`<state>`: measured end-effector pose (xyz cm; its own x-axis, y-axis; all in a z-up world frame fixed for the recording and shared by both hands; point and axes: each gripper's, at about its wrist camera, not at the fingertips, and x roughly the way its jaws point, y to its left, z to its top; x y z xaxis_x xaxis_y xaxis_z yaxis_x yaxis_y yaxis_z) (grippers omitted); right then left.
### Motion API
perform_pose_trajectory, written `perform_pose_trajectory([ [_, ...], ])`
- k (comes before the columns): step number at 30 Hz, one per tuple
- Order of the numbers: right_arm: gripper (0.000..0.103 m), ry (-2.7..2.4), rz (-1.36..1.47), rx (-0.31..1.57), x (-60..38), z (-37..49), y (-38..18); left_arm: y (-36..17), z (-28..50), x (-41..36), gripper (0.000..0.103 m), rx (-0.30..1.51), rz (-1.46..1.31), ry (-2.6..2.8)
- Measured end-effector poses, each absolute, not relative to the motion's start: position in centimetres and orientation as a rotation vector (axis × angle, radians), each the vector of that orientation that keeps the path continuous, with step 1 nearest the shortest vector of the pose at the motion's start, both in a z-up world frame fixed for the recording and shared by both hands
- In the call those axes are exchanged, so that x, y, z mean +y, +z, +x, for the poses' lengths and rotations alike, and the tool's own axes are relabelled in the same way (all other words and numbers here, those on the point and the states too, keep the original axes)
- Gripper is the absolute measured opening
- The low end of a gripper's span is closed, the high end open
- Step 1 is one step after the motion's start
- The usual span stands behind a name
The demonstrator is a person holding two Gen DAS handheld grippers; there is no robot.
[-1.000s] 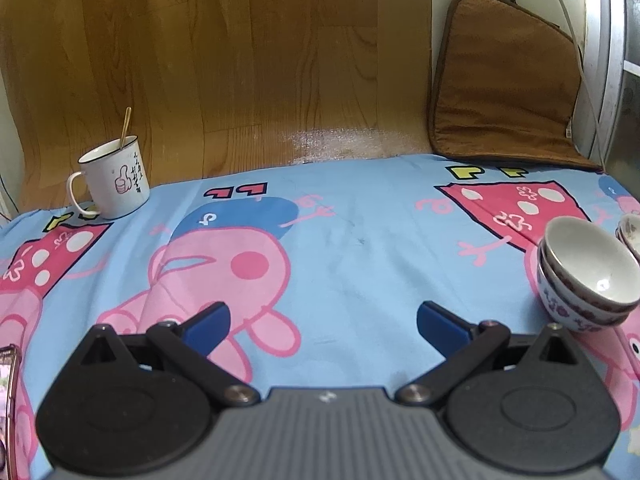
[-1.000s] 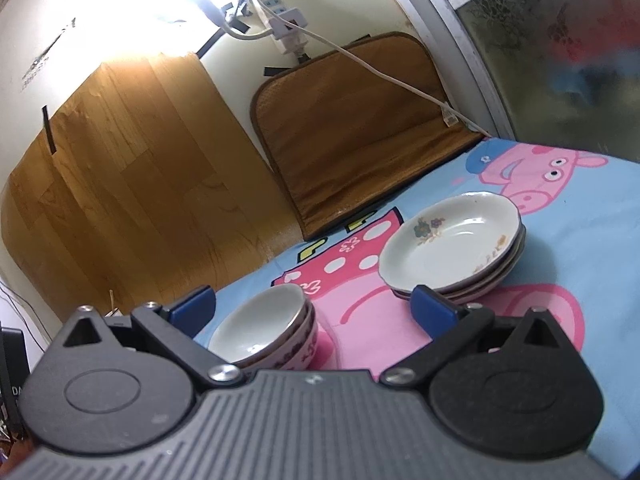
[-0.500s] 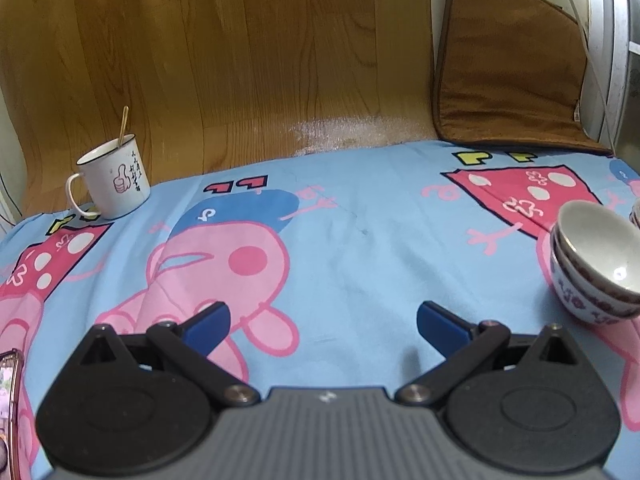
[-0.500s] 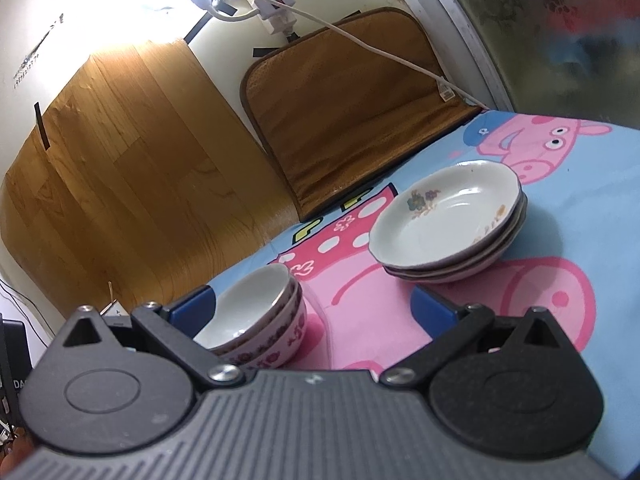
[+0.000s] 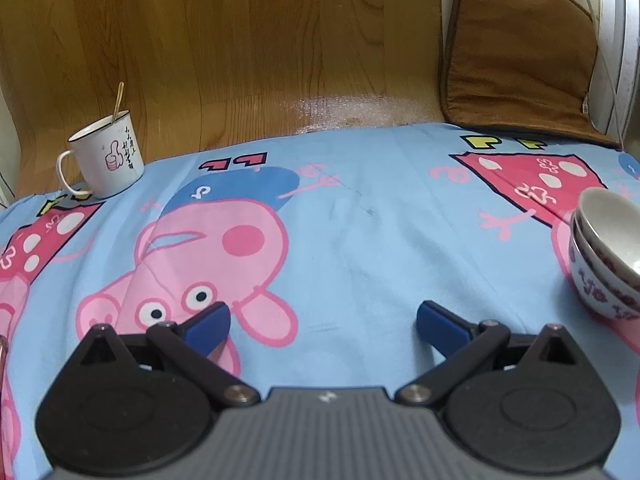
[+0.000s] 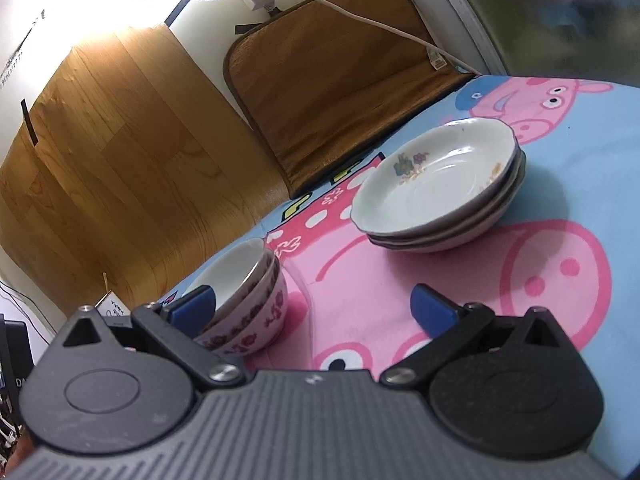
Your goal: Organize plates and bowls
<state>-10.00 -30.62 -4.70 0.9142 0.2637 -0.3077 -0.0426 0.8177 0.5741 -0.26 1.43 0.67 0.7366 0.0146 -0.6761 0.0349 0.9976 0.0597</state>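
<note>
since the earlier frames my left tongs (image 5: 323, 322) sit lower and closer over the cloth, and the stacked bowls (image 5: 608, 256) have slid further toward the right edge of that view.

left wrist view: jaws spread wide, nothing between the blue pads (image 5: 208, 326). below them lies a soft blue cartoon-print cloth (image 5: 360, 240), lightly creased. white enamel mug (image 5: 106, 158) with a thumbs-up print and a thin stick inside stands far left at the cloth's back edge, well apart from my tongs. glossy wood-grain sheet (image 5: 240, 60) curves up behind; a brown quilted pad (image 5: 516, 56) leans at back right. bowls are partly cut off by the frame, to the right of the right finger.

right wrist view: my right tongs (image 6: 312, 308) are also wide open and hold nothing. round porcelain bowls (image 6: 248, 300), floral band outside, nested, lie just behind the left pad, which overlaps their rim; contact unclear. shallow scalloped plates (image 6: 440, 184), three stacked, floral motif inside, rest ahead and to the right, apart from the bowls. a white cable (image 6: 360, 16) crosses the pad.
</note>
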Motion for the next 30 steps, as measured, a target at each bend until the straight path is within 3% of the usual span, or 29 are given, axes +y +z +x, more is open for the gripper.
perform_pose_trajectory([
  [30,0.103,0.232,0.608,0.435,-31.6,-9.4,-4.4,0.7,0.0,2.3,0.103,0.763,0.013,-0.058],
])
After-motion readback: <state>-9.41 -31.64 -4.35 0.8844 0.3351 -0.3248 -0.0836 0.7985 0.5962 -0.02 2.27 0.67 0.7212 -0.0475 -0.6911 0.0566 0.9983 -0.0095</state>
